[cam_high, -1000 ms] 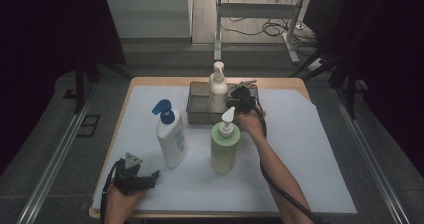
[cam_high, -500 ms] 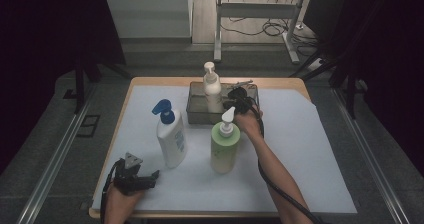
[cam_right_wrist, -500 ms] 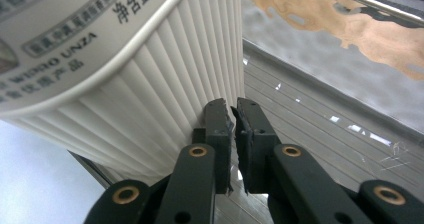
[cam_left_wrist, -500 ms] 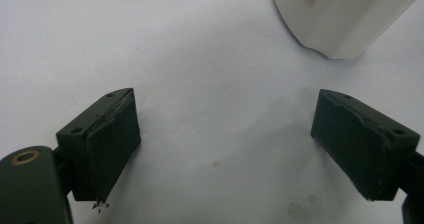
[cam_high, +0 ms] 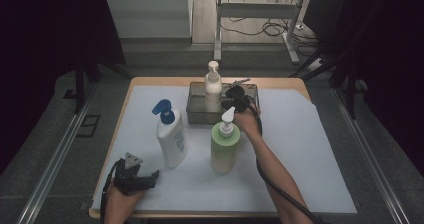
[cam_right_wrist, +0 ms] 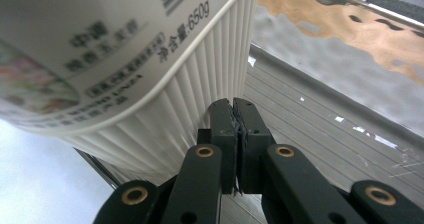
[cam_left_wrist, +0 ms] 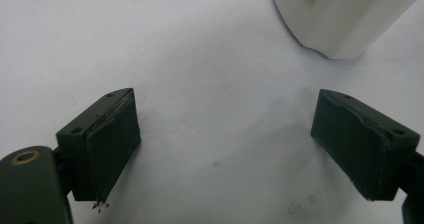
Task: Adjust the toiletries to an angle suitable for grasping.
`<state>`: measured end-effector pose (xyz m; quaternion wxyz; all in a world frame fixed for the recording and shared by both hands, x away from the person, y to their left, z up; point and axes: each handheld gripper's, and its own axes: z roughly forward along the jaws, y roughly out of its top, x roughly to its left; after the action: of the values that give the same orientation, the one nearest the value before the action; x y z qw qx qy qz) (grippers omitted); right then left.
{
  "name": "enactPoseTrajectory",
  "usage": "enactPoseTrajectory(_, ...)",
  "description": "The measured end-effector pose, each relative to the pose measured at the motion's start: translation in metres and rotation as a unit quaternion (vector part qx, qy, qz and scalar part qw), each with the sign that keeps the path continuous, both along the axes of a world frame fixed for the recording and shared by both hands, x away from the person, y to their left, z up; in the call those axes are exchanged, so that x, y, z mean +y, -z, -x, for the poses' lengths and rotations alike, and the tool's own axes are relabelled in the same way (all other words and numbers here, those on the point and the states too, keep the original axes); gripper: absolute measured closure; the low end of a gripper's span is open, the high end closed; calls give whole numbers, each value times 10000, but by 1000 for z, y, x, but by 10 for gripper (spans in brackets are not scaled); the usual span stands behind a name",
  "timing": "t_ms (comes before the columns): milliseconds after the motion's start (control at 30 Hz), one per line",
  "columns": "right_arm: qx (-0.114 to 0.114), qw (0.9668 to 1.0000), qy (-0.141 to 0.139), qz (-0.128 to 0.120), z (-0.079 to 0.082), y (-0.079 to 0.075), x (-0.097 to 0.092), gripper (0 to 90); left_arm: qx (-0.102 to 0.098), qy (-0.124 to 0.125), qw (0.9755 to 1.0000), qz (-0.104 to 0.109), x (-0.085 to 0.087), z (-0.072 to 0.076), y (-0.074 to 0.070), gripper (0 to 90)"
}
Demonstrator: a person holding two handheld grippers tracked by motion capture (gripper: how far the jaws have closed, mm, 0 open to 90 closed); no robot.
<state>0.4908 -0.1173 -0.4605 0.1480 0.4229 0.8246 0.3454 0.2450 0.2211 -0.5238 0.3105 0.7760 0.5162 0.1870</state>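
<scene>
A cream pump bottle [cam_high: 213, 86] stands in the grey tray [cam_high: 196, 115] at the back of the table. My right gripper [cam_high: 235, 97] is in the tray just right of it. In the right gripper view the two jaws [cam_right_wrist: 232, 103] have just closed together with nothing between them, beside the bottle's ribbed side [cam_right_wrist: 150, 84]. My left gripper [cam_high: 150, 177] rests at the table's near left corner. Its jaws [cam_left_wrist: 225, 134] stand wide open over bare white paper, with the base of a white bottle [cam_left_wrist: 340, 19] ahead of them.
A white bottle with a blue pump [cam_high: 171, 139] and a green pump bottle [cam_high: 224, 146] stand in front of the tray. White paper [cam_high: 310, 154] covers the wooden table. The right gripper's cable runs along the forearm [cam_high: 272, 169].
The cream bottle leaned left half a second ago and now stands back near upright. The right gripper has shifted slightly beside it. The left gripper has not moved.
</scene>
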Motion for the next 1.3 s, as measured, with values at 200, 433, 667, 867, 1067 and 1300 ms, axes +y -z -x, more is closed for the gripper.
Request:
enactPoseTrajectory(200,-2,10000,-34,-6,-1,1,5,875,-2,-3,10000,-2,0,0,0,115)
enactPoseTrajectory(433,32,10000,-86,-20,-1,3,9,874,-3,-3,10000,0,0,0,0,115)
enactPoseTrajectory(667,42,9999,-148,-25,-2,3,16,875,-1,-3,10000,2,0,0,0,115)
enactPoseTrajectory(867,50,9998,-196,-19,-3,3,20,876,-2,-3,10000,3,0,0,0,115)
enactPoseTrajectory(1067,41,9999,-105,7,-5,2,21,877,-2,-2,10000,3,0,0,0,115)
enactPoseTrajectory(1300,141,9999,-48,-49,-8,2,23,886,-1,-2,10000,3,0,0,0,115)
